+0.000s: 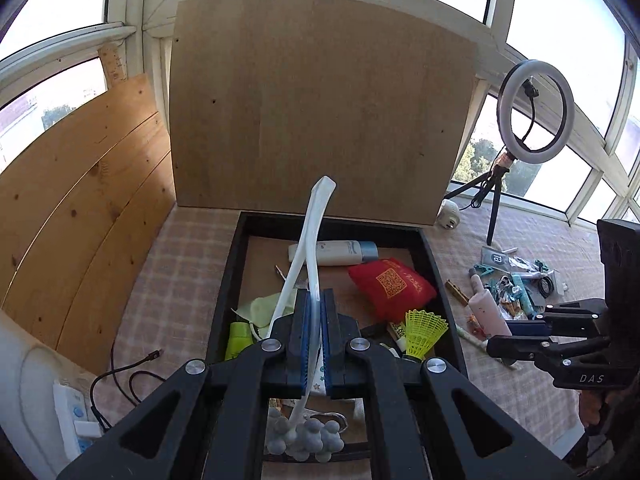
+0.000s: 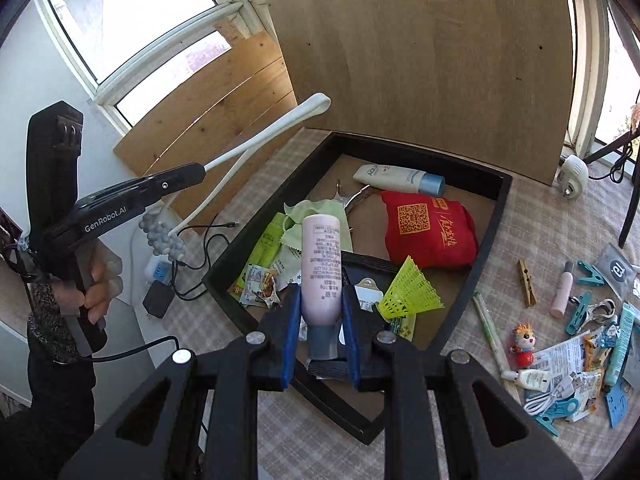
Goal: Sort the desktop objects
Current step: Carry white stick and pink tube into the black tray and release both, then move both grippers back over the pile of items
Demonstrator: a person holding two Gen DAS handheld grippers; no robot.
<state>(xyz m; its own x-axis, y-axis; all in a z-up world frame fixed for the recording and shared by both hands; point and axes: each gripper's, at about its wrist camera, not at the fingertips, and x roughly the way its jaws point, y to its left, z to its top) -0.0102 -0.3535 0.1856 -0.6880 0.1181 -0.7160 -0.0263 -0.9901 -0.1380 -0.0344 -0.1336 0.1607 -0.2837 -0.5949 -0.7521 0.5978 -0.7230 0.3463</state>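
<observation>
The left gripper (image 1: 315, 314) is clamped on a white looped massager (image 1: 310, 240) with a cluster of grey balls at its lower end, held above a black tray (image 1: 230, 272) on a checked tablecloth (image 1: 176, 264). The right gripper (image 2: 320, 312) grips a pink tube (image 2: 321, 268), cap toward the camera, over the tray's near corner. Inside the tray lie a red pouch (image 2: 430, 232), a yellow shuttlecock (image 2: 408, 290) and a white tube (image 2: 400, 178).
</observation>
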